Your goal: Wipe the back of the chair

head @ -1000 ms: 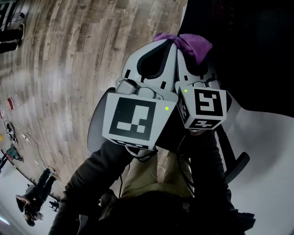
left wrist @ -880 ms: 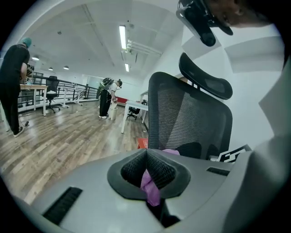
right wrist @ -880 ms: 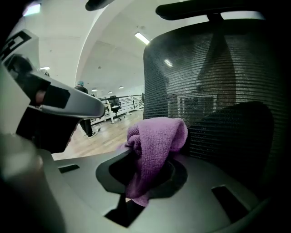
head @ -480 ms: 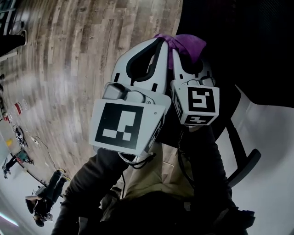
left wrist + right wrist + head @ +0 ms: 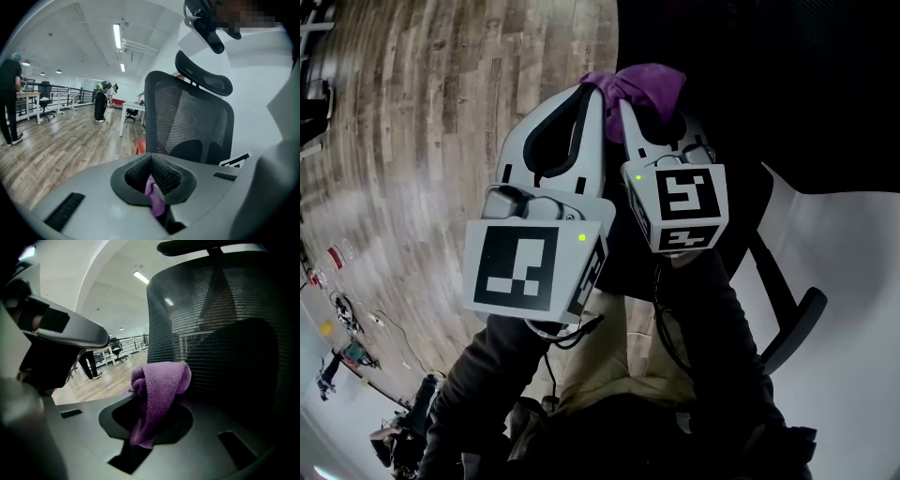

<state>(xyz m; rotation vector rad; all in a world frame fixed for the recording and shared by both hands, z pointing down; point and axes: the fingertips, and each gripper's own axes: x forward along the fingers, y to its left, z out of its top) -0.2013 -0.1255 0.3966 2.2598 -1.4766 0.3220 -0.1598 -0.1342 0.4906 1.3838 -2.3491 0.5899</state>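
The black mesh chair back point(image 5: 787, 84) fills the head view's upper right; its armrest point(image 5: 792, 328) sticks out lower right. My right gripper point(image 5: 628, 98) is shut on a bunched purple cloth point(image 5: 639, 86) held against the mesh point(image 5: 225, 333), and the cloth point(image 5: 159, 385) hangs down between its jaws. My left gripper point(image 5: 595, 92) sits close beside it on the left, shut, with a thin purple strip of the cloth point(image 5: 154, 194) pinched between its ribbed pads. The left gripper view shows the chair back point(image 5: 187, 117) and its headrest point(image 5: 204, 77).
Wood-plank floor point(image 5: 422, 112) spreads to the left of the chair. A white surface point(image 5: 853, 281) lies to the lower right. People point(image 5: 101, 101) stand far off by white desks point(image 5: 131, 110), another person point(image 5: 9, 98) is at the left edge, and a red object point(image 5: 140, 146) sits behind the chair.
Both grippers and the purple cloth have shifted left in the head view, along the edge of the chair back. Both stay shut.
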